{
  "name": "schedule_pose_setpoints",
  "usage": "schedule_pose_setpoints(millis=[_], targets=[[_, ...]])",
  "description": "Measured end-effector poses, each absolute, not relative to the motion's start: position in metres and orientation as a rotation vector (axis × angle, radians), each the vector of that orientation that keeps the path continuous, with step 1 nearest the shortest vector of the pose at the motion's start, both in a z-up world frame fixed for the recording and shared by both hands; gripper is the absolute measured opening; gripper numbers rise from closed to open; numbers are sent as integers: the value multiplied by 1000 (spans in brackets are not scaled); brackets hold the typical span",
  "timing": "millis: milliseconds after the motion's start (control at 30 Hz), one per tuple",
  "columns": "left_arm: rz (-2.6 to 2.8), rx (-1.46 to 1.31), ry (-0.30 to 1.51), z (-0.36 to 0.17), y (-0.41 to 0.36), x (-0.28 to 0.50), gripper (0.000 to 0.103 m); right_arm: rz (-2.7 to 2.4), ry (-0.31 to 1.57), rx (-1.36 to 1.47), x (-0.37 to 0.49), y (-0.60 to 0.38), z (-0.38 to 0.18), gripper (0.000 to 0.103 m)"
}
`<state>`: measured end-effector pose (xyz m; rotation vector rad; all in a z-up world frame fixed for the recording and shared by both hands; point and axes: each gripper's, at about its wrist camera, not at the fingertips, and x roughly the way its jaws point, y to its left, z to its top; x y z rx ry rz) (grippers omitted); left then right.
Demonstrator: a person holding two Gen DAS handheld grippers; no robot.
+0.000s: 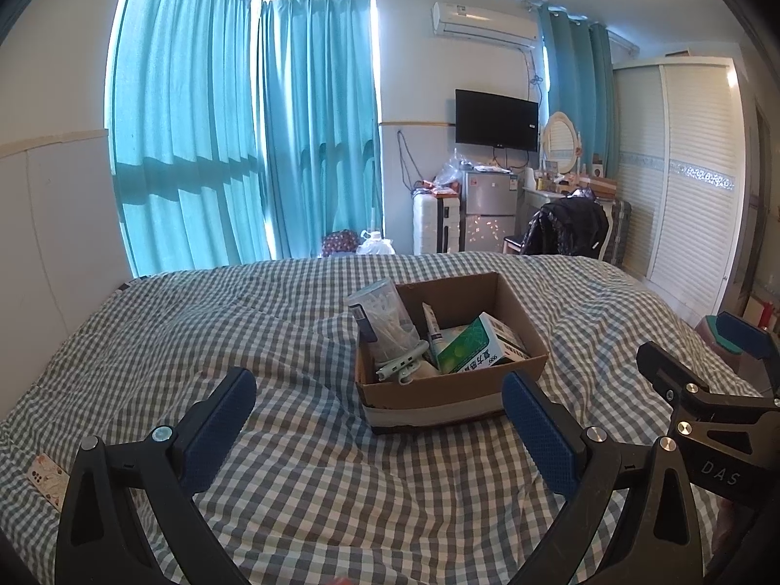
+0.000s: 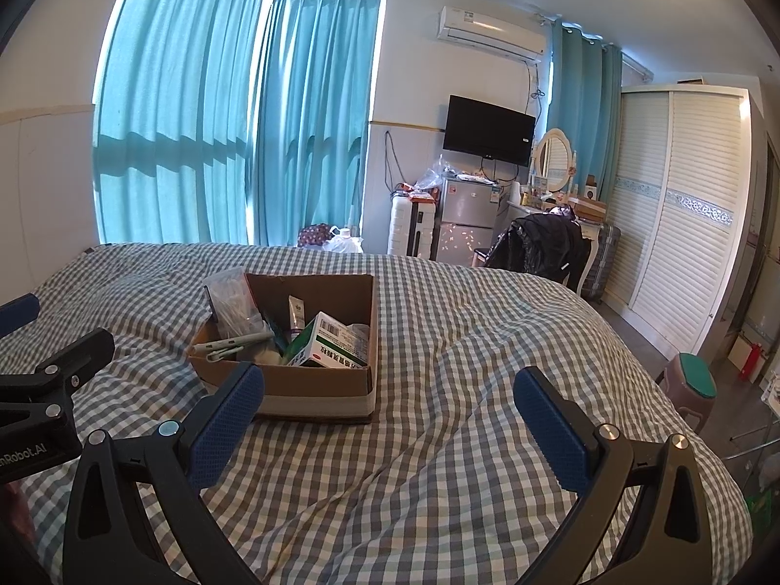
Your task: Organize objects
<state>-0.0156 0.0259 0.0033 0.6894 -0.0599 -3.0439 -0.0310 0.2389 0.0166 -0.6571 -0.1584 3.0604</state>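
Both claws were wide open and holding nothing when you got to this frame: your left gripper (image 1: 378, 419) hung over the checked bedspread (image 1: 292, 463) with the box (image 1: 438, 392) just past its fingertips, and its right pad (image 1: 541, 438) sat right by the box's near right corner. Your right gripper (image 2: 390, 419) hovered a bit further right, so the box (image 2: 312, 385) showed beyond its left pad (image 2: 226, 421). You could see the right gripper poking in at the right edge of the left view too. Stuff was already in the box: a clear tub of cotton swabs (image 1: 382, 317) leaning at the back left corner, a green and white medicine carton (image 1: 475, 346) tilted on the right, a tube (image 1: 434, 326) standing between them, and a pale clip-like thing (image 1: 399, 365) at the front left that you couldn't really make out. A phone-sized patterned case (image 1: 46, 475) lay on the bedspread, well off to the left.
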Motion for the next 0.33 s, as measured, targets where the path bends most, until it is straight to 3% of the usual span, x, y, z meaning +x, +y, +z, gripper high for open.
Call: schedule_pose_setpoints(millis=[333], targets=[[-3010, 634, -105, 7, 25, -12, 103, 3059, -157, -662, -33, 240, 16, 103]])
